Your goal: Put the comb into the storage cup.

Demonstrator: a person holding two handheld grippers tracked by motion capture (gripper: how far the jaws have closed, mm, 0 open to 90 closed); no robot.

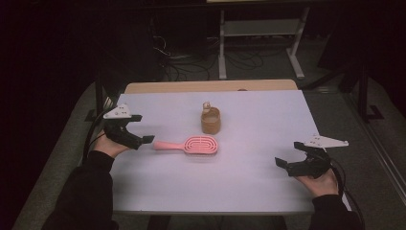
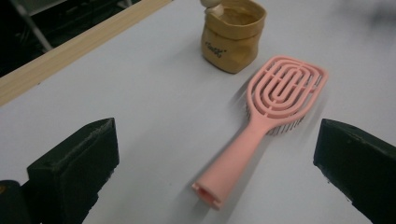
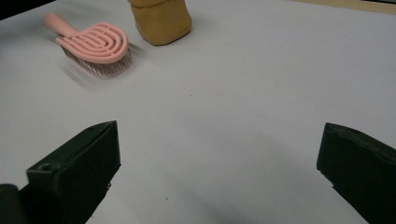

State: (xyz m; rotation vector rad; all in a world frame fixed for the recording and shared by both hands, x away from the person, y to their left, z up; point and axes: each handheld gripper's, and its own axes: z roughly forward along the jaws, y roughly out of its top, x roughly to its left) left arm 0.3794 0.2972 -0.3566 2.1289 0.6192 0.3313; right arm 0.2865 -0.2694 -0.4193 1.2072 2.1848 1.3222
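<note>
High view, pink vented hairbrush (image 1: 194, 144) lying flat, bristles down, both tools (image 1: 146, 139) (image 1: 280, 163) spread wide, empty

We see a lab: a white counter (image 1: 268, 182) in a dark room, floor cables (image 1: 191, 64), metal rack (image 1: 261, 28) behind.

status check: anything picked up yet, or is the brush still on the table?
Done: nothing visible. The pink hairbrush lies bristles-down on the table, apart from the brown paper bag. In hand: nothing; left gripper open, aimed at its handle; right gripper open. Left: everything, probably starting with the grasp.
</note>
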